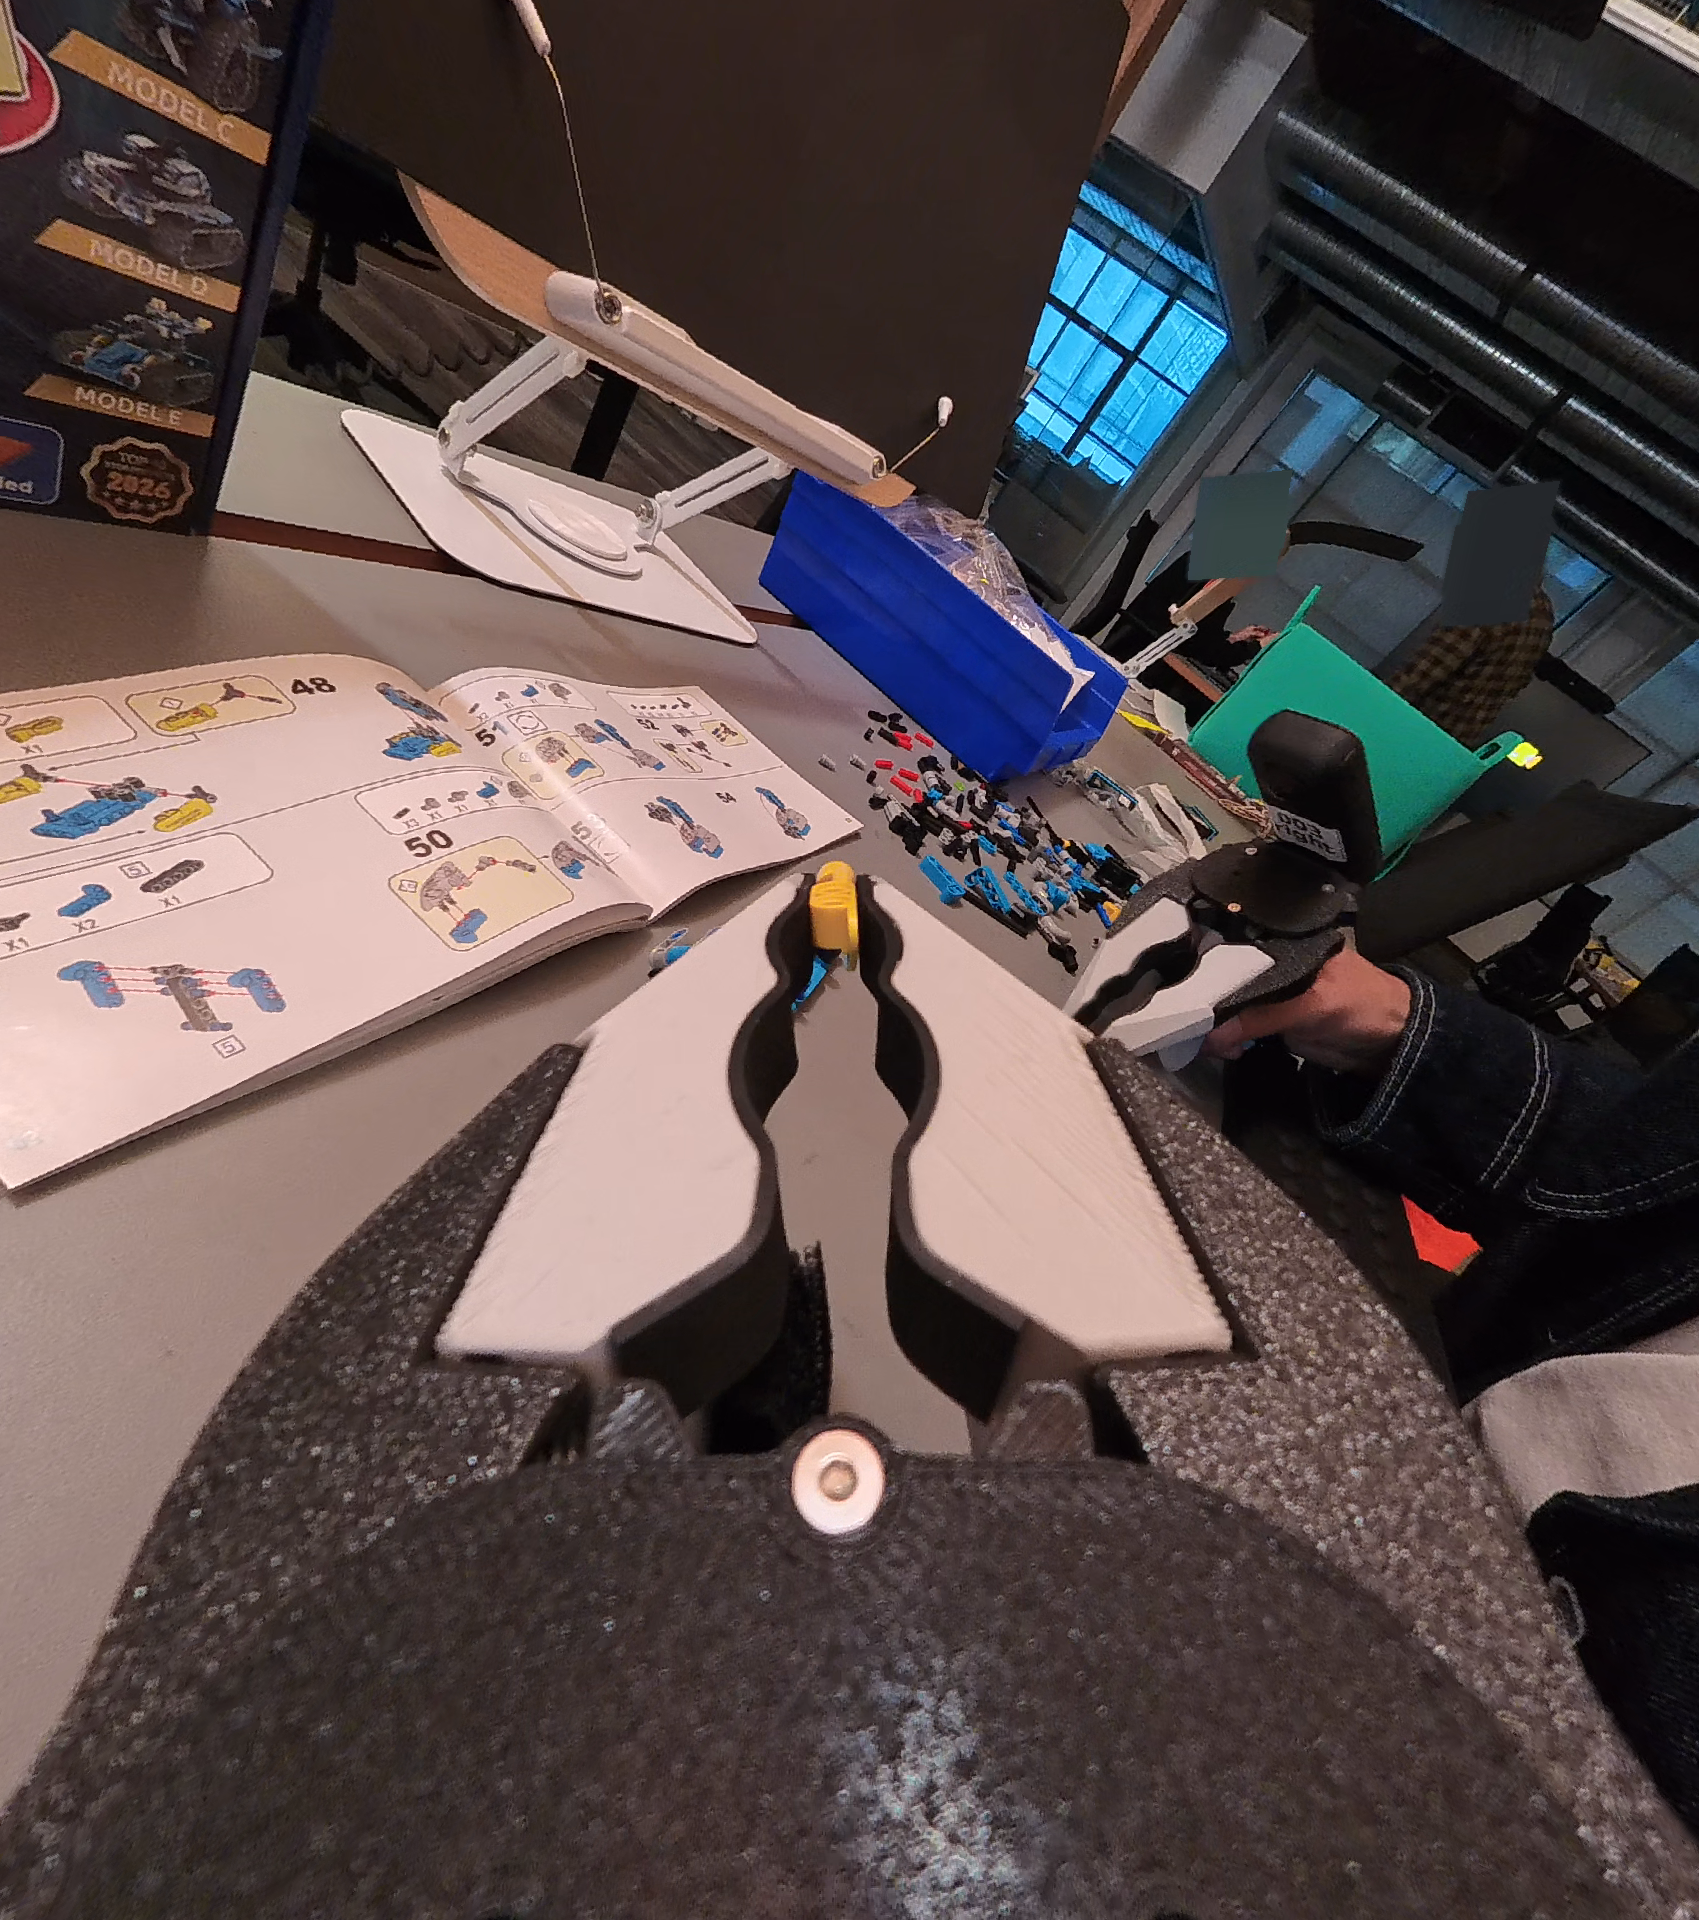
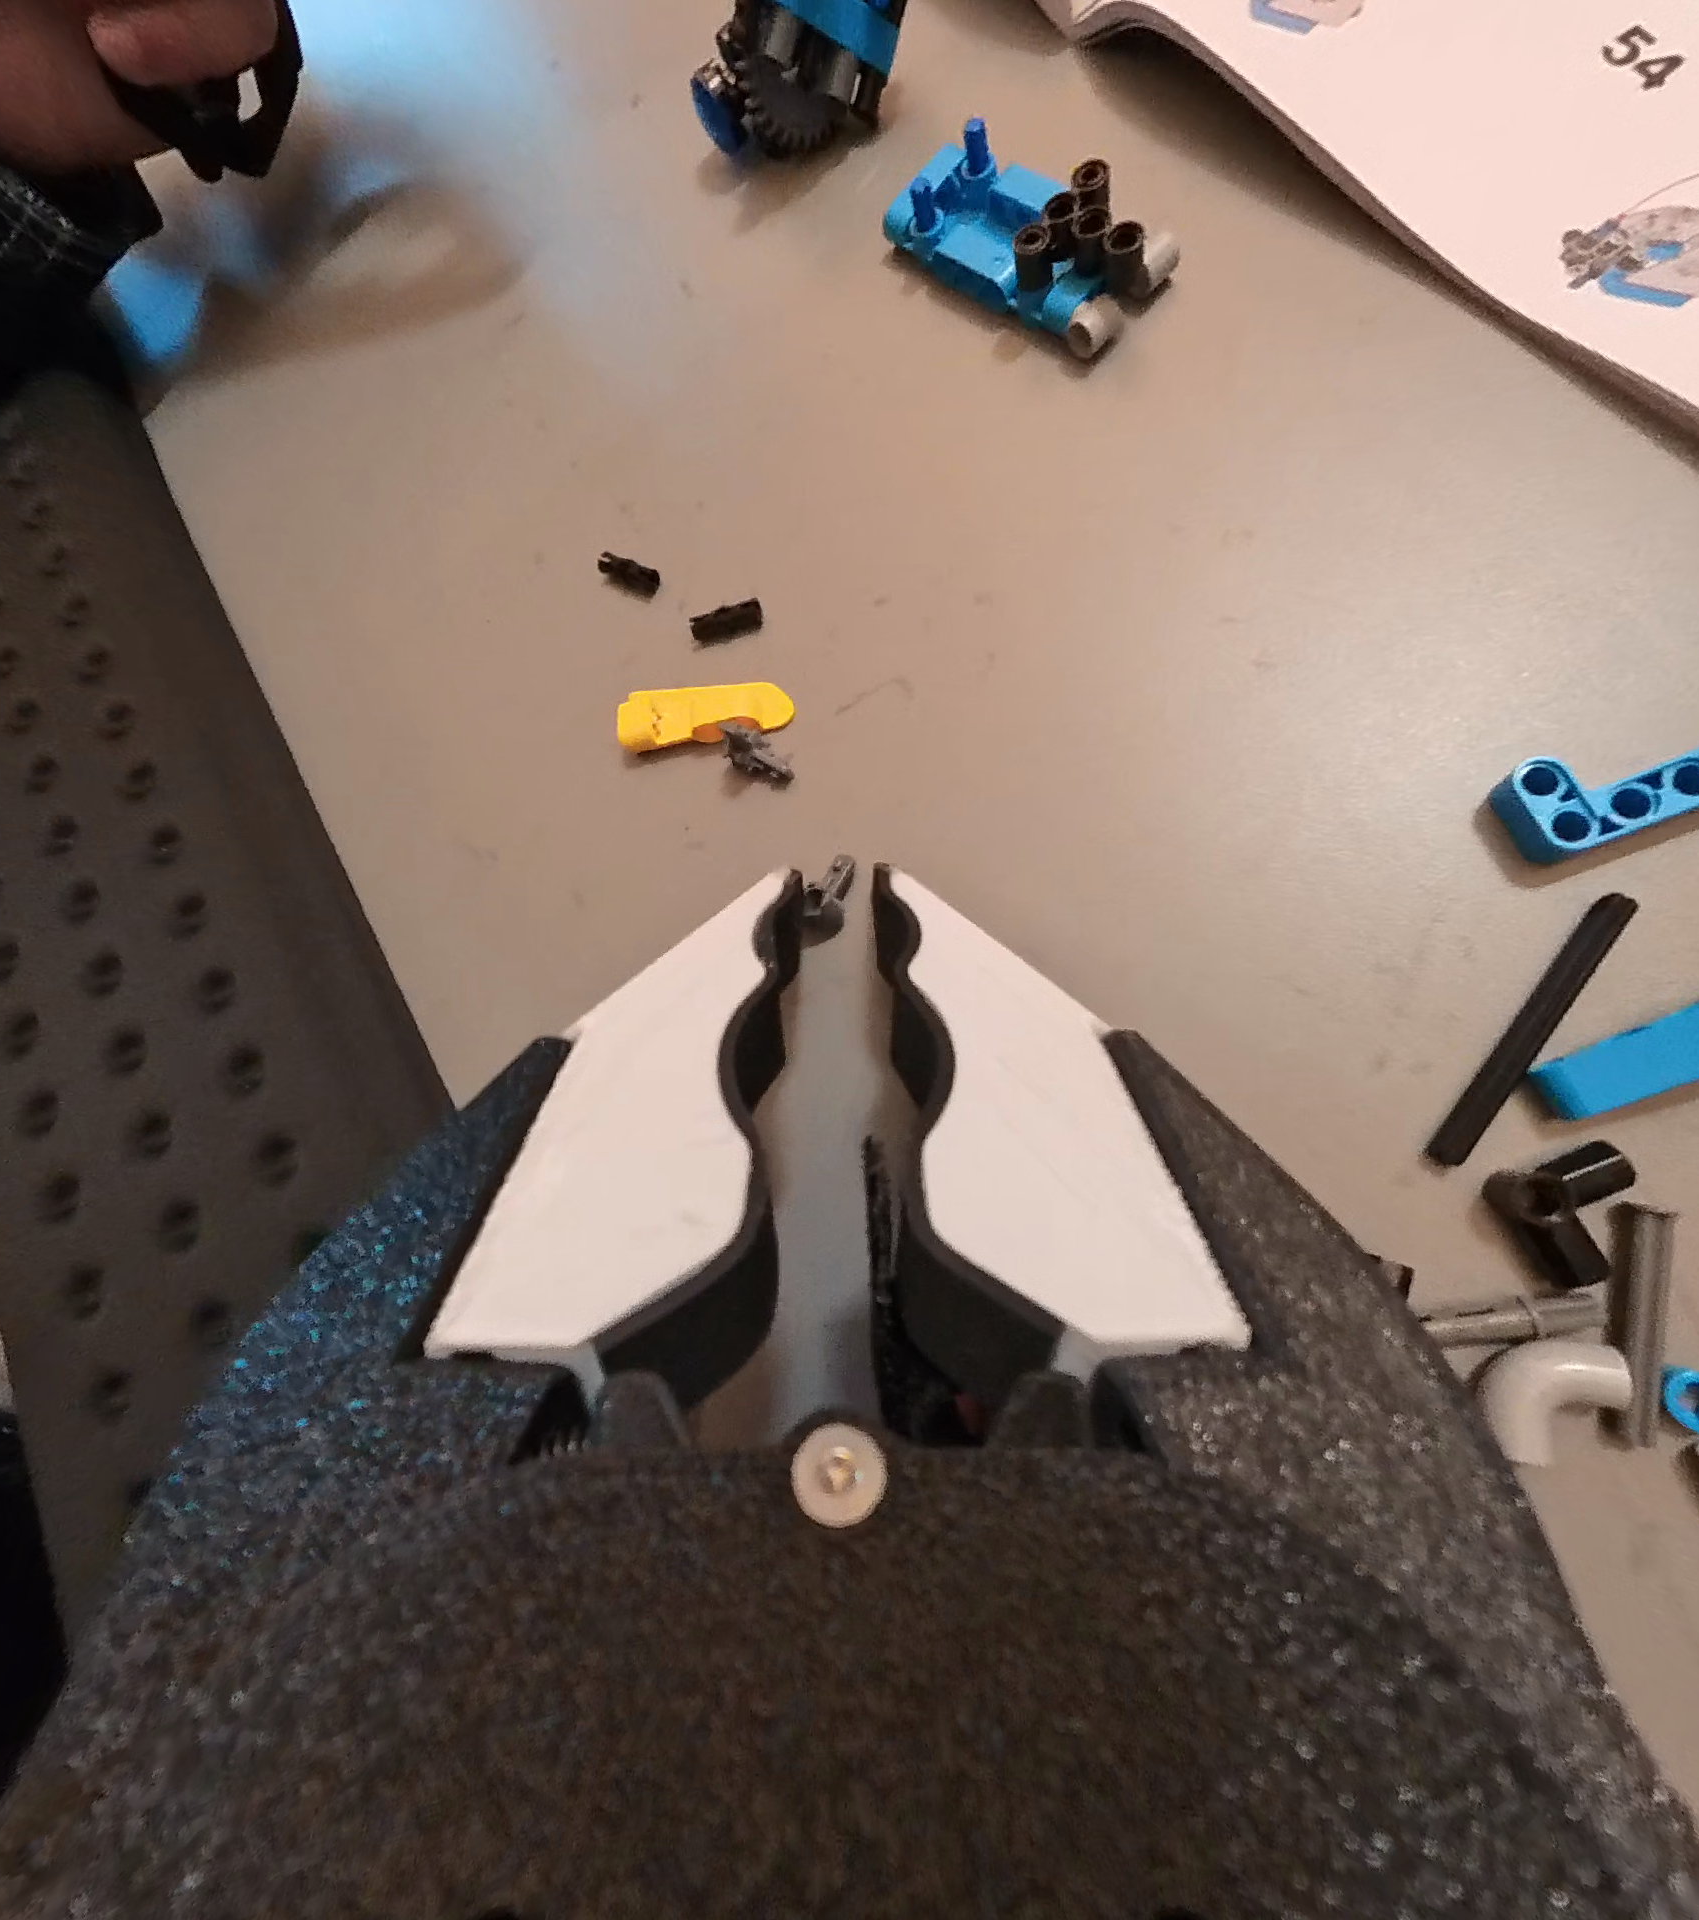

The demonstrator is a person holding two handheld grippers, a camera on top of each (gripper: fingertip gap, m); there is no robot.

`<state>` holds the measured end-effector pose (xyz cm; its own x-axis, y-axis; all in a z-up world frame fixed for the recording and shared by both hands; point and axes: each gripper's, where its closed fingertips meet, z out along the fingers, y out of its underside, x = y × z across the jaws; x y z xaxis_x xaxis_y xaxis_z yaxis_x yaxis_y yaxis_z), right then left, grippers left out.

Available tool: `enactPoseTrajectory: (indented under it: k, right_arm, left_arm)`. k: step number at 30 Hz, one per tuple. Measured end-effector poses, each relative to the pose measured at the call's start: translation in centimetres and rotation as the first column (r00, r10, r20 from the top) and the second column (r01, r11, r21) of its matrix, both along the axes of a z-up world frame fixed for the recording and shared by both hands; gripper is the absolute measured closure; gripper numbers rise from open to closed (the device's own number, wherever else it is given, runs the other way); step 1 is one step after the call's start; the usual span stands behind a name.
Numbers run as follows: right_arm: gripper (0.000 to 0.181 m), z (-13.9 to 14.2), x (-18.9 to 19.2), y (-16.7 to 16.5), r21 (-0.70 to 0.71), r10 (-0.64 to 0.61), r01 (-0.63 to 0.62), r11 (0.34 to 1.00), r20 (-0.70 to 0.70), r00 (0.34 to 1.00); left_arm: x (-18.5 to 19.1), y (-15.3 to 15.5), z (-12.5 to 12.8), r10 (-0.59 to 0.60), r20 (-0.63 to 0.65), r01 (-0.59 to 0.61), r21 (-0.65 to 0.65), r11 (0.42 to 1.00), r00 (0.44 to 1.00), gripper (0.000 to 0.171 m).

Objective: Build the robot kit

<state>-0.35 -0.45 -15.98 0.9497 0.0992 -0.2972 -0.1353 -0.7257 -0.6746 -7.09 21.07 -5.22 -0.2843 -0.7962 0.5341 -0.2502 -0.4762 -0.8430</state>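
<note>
My left gripper (image 1: 832, 906) is shut on a small yellow piece (image 1: 832, 902) and holds it upright above the grey table (image 1: 97, 1351); a blue part (image 1: 809, 982) shows below it. My right gripper (image 2: 830, 881) is closed on a small dark grey pin (image 2: 829, 891) at its tips, just above the table. In front of it lie another yellow piece (image 2: 705, 715) with a grey pin (image 2: 760, 758) beside it, and two black pins (image 2: 629, 575). The right gripper also shows in the left wrist view (image 1: 1105, 987), held by a hand.
An open instruction booklet (image 1: 305, 862) lies to the left, with a blue bin (image 1: 938, 634), a pile of small pieces (image 1: 990, 831) and a white stand (image 1: 554, 509) beyond. A blue assembly (image 2: 1021, 244), a blue L-beam (image 2: 1634, 795) and a black axle (image 2: 1531, 1029) lie nearby. A perforated chair seat (image 2: 45, 935) is at the left. One gripper's finger ends stand about 25 cm off the other's. The left gripper is farther from the black axle (image 2: 1531, 1029), some 30 cm, than the right, some 10 cm. Seen from the left wrist view (image 1: 997, 911) as well.
</note>
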Motion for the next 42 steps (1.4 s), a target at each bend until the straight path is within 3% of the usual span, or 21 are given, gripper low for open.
enactPoseTrajectory:
  k: [9,18,22,32,42]
  right_arm:
    - [0.174,-0.4,-0.6,-0.7,-0.008,0.064,-0.064,0.998,0.038,0.997]
    - [0.168,0.8,-0.2,-0.4,0.031,-0.004,0.003,1.000,0.037,0.999]
    - [0.169,0.1,-0.6,-0.4,-0.003,0.013,-0.012,1.000,0.099,0.995]
    - [0.169,-0.3,-1.4,-0.8,-0.050,0.045,-0.041,0.998,0.067,0.997]
    - [0.168,0.8,-2.6,1.1,0.007,0.076,-0.077,0.997,0.115,0.990]
  left_arm:
    - [0.2,-0.4,-0.3,-0.010,-0.016,0.010,0.031,0.999,1.000,0.164]
    - [0.2,-0.4,-0.3,-0.013,-0.015,0.014,0.014,1.000,1.000,0.164]
    - [0.2,-0.6,-0.2,-0.019,-0.009,0.019,0.010,1.000,1.000,0.164]
    - [0.2,-0.9,0.0,-0.034,-0.002,0.034,-0.007,0.999,0.999,0.164]
    - [0.1,-0.9,0.0,-0.031,-0.004,0.031,0.002,1.000,1.000,0.164]
